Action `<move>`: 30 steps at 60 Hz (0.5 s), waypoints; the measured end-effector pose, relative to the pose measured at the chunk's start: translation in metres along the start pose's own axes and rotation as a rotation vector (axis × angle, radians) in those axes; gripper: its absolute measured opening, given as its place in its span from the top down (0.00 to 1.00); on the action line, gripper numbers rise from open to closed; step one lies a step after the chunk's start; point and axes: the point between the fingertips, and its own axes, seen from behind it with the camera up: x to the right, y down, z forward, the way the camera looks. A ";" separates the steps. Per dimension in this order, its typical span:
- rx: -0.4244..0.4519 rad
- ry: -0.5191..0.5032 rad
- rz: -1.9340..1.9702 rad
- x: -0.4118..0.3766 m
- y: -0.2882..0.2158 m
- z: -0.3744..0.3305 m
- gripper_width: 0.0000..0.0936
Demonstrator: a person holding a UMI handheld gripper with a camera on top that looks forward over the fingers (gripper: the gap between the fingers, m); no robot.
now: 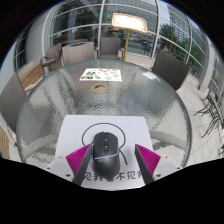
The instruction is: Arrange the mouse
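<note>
The tabletop is round, with a glassy, reflective surface that mirrors the bright glazing around it. The room beyond is walled with tall windows, a rectangular ceiling light hangs overhead, and several chairs stand at the far rim of the tabletop. A white sheet lies on the near part of the tabletop, printed with a thin circular outline and a row of dark characters along its near edge. The mouse, dark grey to black, rests on this sheet, within the circle and near the sheet's near edge. A second printed card with green and red marks lies well apart, towards the far side of the tabletop. Between the white sheet and that card the tabletop is bare, giving open room ahead of the mouse; the sheet's side edges leave bare glass on both sides as well. The tool points forward over the near edge of the sheet, roughly level and aimed towards the far card. Its fingers stand wide apart, the magenta pads angled inward, with the mouse between them and a visible gap at either side, so nothing is gripped.
</note>
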 end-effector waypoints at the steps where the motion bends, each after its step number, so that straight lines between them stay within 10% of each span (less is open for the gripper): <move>1: -0.002 -0.001 -0.007 -0.001 -0.002 -0.003 0.07; 30: 0.226 -0.045 0.012 -0.033 -0.080 -0.201 0.07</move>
